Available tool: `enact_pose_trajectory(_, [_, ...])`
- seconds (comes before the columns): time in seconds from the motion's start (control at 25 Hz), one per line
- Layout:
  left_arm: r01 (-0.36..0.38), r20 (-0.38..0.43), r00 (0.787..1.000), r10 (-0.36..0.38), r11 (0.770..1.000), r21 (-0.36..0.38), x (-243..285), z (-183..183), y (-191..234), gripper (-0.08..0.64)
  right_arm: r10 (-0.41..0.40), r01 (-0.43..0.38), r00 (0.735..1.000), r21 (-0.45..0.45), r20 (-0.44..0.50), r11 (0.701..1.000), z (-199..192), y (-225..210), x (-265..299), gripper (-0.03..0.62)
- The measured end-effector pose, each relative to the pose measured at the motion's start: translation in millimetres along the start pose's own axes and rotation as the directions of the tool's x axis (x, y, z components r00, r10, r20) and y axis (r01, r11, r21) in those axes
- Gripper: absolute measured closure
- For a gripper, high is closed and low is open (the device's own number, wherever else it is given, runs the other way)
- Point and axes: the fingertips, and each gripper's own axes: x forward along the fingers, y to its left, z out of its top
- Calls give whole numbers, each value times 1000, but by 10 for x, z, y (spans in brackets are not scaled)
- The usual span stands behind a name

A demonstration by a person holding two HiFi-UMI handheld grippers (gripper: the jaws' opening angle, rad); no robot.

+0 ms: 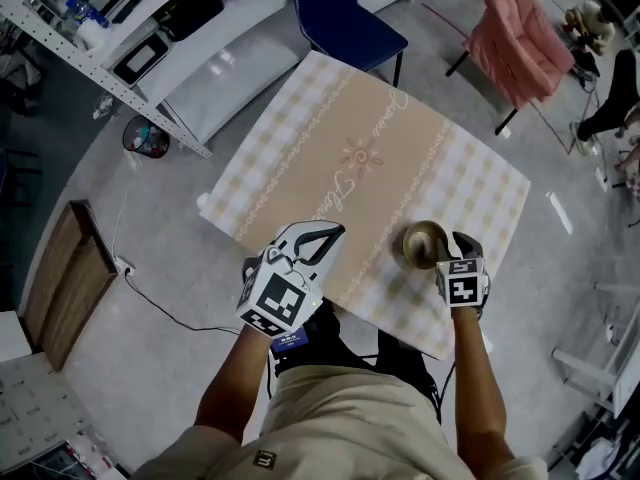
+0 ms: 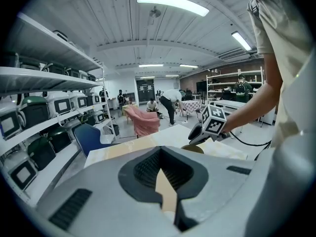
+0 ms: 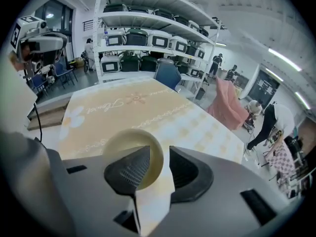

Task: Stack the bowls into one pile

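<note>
A cream-yellow bowl (image 1: 421, 241) stands near the front right edge of the table, which is covered by a beige checked tablecloth (image 1: 350, 158). How many bowls are nested in it I cannot tell. My right gripper (image 1: 446, 253) is at the bowl's near rim, open. In the right gripper view its left jaw hangs over the inside of the bowl (image 3: 123, 144) and its right jaw is outside; the gripper's (image 3: 159, 158) pads stand apart. My left gripper (image 1: 325, 236) hovers over the table's front edge to the bowl's left, shut and holding nothing (image 2: 159, 168).
A blue chair (image 1: 345, 13) stands at the table's far side and a pink-draped chair (image 1: 520, 28) at the far right. Metal shelves (image 1: 100, 38) run along the left. A wooden panel (image 1: 65, 283) and a cable (image 1: 165, 308) lie on the floor.
</note>
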Motion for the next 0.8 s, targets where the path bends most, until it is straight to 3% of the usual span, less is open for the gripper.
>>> enact_pose_trajectory(0.2, [12,47,999,-14,999,39,-197,154,78,554,-13,9,995,34,103,999,401,39,-401,479])
enact_pose_trajectory(0.32, [13,68,998,-17,998,57,-338,233,154,554,23,-37,978,63,208,997,737,147,-750,493])
enact_pose_trajectory(0.48, [15,90,996,-22,996,85,-529,343,242,554,100,-135,927,73,362,988,1216,364,-1285,574])
enact_pose_trajectory(0.8, [26,144,989,-46,990,140,-845,758,298,554,186,-195,838,-37,513,980,1881,649,-2334,588])
